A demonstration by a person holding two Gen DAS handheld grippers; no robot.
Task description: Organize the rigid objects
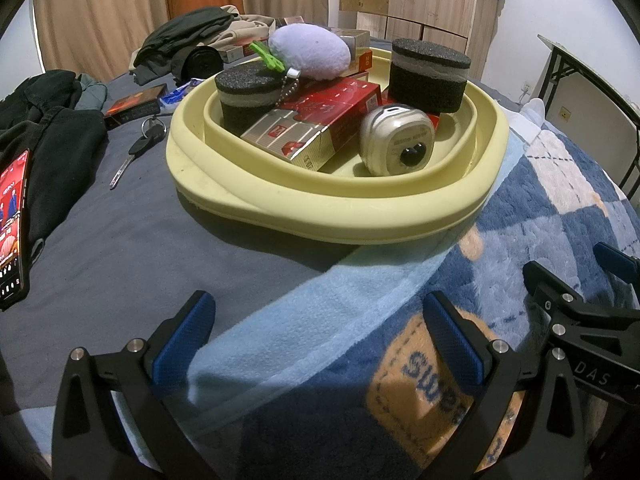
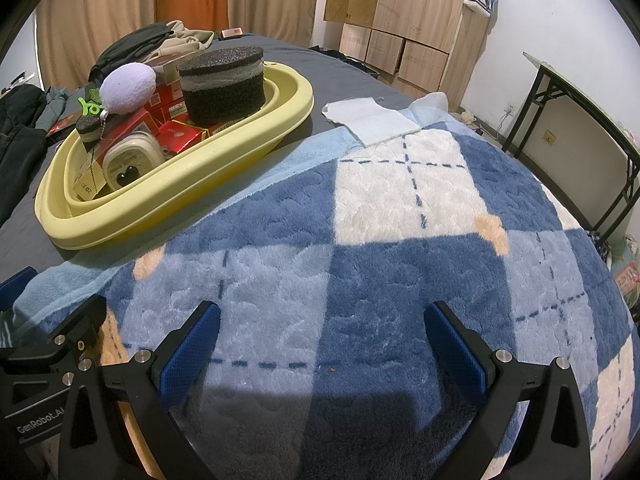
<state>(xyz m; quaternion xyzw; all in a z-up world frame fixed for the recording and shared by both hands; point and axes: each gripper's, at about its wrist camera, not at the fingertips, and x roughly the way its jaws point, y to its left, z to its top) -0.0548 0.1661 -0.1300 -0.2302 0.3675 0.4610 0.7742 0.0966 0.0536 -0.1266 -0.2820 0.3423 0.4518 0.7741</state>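
On the bed, a pale yellow basin [image 1: 320,216] is set on the grey sheet [image 1: 120,240], its near edge resting on the rim of a blue-and-white checked blanket [image 2: 360,280]. Inside the basin two black foam pucks are counted, one at the left [image 1: 250,96] and a larger one at the right [image 1: 430,74], each with a grey band round it. Several red boxes are stacked in the basin; the topmost red and silver box [image 1: 316,120] lies tilted between the pucks, and their exact number cannot be told. One white rounded case [image 1: 396,140] leans against that box, and one lilac plush ball [image 1: 310,54] with a green clip [image 1: 266,56] and a bead chain lies on top of the stack. Outside the basin, one key [image 1: 138,148], one dark card box [image 1: 134,106] and one lit phone [image 1: 14,232] are seen on the sheet, beside heaps of dark clothes [image 1: 52,136]. The left gripper [image 1: 320,336] is held over the blanket's edge with its fingers spread wide and nothing between them. The right gripper [image 2: 322,340] is likewise spread and empty above the blanket, well apart from the basin. One white cloth [image 2: 372,120] lies beyond the blanket.
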